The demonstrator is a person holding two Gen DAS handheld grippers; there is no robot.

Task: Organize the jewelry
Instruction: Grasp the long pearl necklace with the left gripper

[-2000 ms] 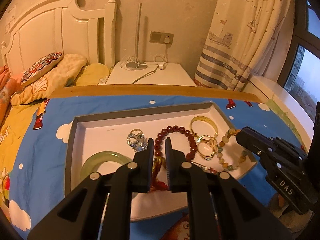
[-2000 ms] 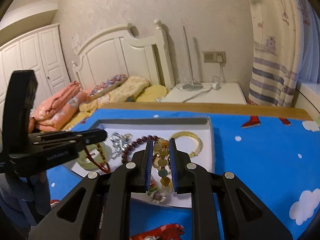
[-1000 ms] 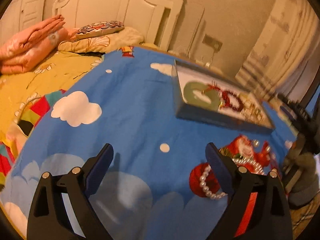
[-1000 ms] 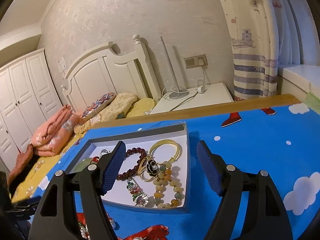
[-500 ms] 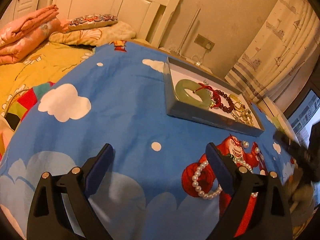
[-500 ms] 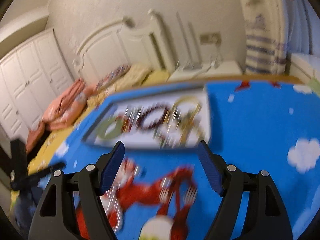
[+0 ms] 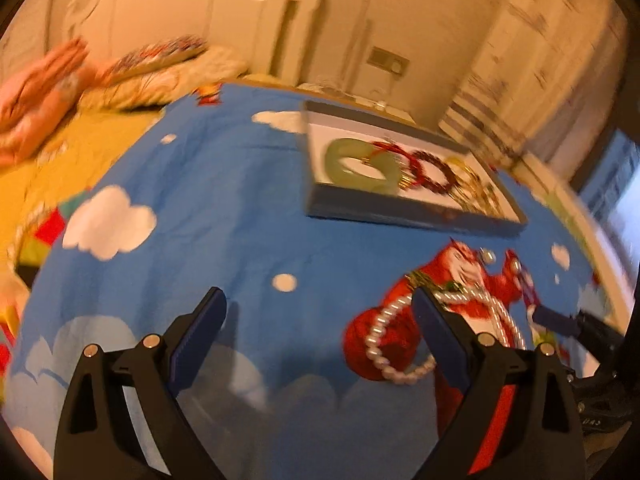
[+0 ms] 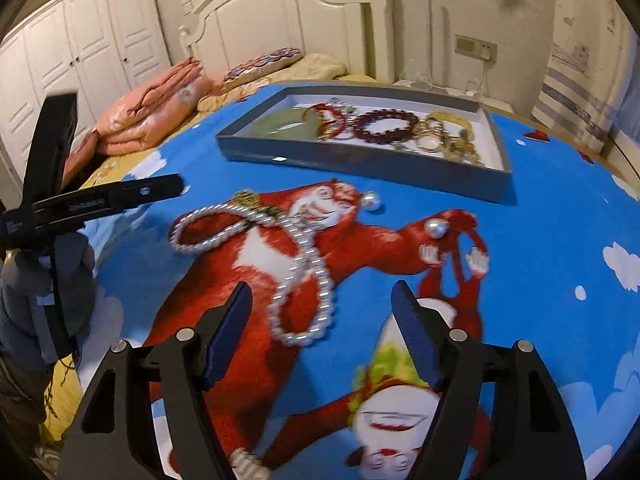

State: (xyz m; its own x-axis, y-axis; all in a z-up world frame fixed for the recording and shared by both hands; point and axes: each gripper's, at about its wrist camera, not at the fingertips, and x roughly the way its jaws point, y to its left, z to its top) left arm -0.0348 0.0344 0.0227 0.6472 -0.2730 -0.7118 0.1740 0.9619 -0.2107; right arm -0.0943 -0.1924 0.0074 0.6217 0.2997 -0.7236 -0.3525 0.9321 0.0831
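Both tongs, right (image 8: 320, 320) and left (image 7: 316, 336), gape wide and empty; the right should straddle one strand of the pearl necklace (image 8: 304, 264) at frame centre, pinching gently before lifting toward the tray (image 8: 360, 166).

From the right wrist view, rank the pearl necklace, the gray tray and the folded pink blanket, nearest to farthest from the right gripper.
1. Pearl necklace, on the bedspread ahead of the right gripper.
2. Gray tray, farther up the bed.
3. Folded pink blanket, far left by the headboard.
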